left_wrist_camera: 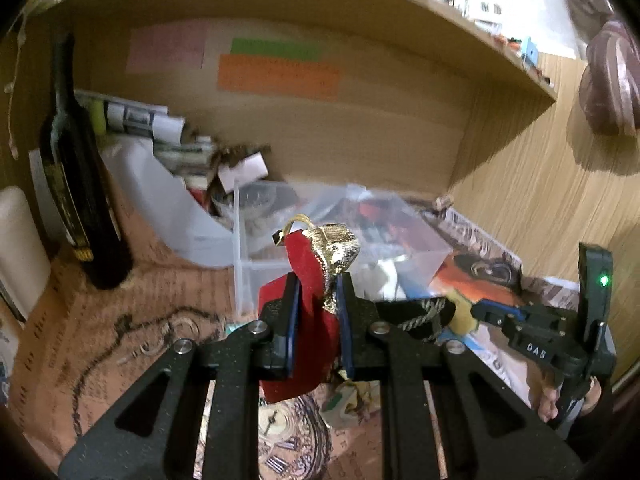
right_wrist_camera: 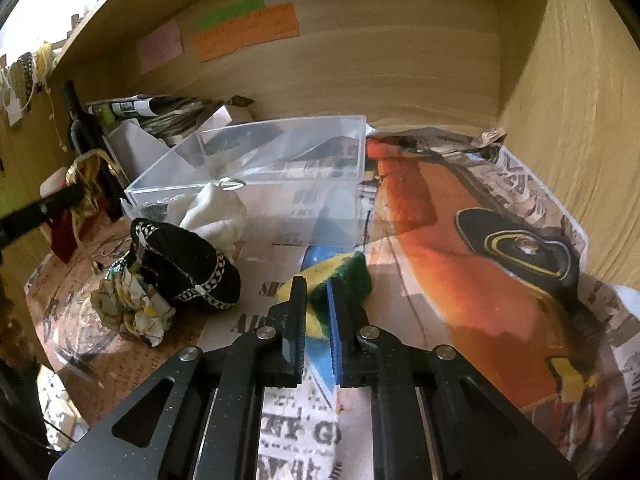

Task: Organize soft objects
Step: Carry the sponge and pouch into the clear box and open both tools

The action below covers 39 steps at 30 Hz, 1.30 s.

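My left gripper is shut on a red and gold cloth pouch and holds it up in front of a clear plastic box. My right gripper is shut on a yellow and green sponge that rests on the newspaper-covered desk. It shows in the left wrist view too, low at the right. The clear box holds a white cloth. A black embroidered hat and a crumpled floral cloth lie left of the sponge.
A dark bottle stands at the left. Papers and clutter are piled behind the box. A wooden back wall with sticky notes, a shelf above and a side wall at the right close in the desk.
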Each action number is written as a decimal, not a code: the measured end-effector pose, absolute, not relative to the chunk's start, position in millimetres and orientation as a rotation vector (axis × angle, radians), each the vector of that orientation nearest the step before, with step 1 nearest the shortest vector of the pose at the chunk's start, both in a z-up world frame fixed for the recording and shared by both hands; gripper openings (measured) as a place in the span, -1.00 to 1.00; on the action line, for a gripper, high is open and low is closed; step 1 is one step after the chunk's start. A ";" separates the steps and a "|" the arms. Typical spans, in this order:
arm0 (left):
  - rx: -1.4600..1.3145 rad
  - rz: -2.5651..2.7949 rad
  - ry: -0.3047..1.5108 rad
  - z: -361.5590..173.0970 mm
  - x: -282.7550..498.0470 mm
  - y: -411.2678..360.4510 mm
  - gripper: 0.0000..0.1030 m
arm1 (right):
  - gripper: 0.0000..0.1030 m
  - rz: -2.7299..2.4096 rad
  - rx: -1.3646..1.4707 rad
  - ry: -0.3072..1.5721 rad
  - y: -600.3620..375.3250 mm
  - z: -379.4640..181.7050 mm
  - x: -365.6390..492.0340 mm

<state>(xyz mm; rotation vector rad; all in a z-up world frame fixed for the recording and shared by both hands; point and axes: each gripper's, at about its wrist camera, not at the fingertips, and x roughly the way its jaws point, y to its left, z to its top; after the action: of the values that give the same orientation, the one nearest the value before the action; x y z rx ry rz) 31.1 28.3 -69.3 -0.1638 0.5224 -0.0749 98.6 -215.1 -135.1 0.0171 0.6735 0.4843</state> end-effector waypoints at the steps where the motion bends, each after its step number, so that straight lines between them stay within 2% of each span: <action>1: -0.162 -0.071 0.511 -66.0 31.9 29.1 -0.67 | -0.82 0.481 0.020 0.666 -216.7 -133.6 97.9; 6: -0.141 -0.051 0.472 -50.7 39.8 32.9 -0.67 | -0.77 0.460 0.004 0.668 -218.8 -132.3 100.3; 8: -0.136 -0.044 0.460 -45.0 44.4 35.3 -0.67 | -0.33 0.446 0.003 0.695 -218.6 -135.2 104.3; 9: -0.135 -0.041 0.456 -42.4 46.4 36.2 -0.67 | 0.14 0.454 0.012 0.712 -218.7 -137.1 106.9; 10: -0.134 -0.040 0.449 -39.6 48.9 37.8 -0.67 | 0.35 0.462 0.027 0.717 -219.6 -138.7 108.7; 18: -0.094 -0.029 0.408 -22.7 66.6 39.9 -0.67 | 0.34 0.467 -0.001 0.781 -209.4 -152.9 132.0; 21: -0.089 -0.027 0.411 -20.2 77.3 41.1 -0.67 | -0.15 0.471 -0.003 0.833 -207.8 -165.6 143.2; 24: -0.080 -0.024 0.415 -18.1 89.9 42.4 -0.67 | -0.27 0.466 -0.009 0.814 -208.6 -165.4 141.1; 31: -0.066 -0.037 0.454 -17.8 127.4 46.2 -0.67 | -0.29 0.462 0.005 0.666 -214.3 -123.5 137.2; 39: -0.079 -0.064 0.620 -45.3 178.1 52.1 -0.67 | -0.29 0.495 -0.025 0.522 -190.5 -74.5 159.6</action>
<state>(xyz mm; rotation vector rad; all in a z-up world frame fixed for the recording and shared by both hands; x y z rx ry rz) 178.1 52.1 -45.3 -0.0786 0.6199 -0.0642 159.6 -190.5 -74.5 -0.0251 0.5224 0.4948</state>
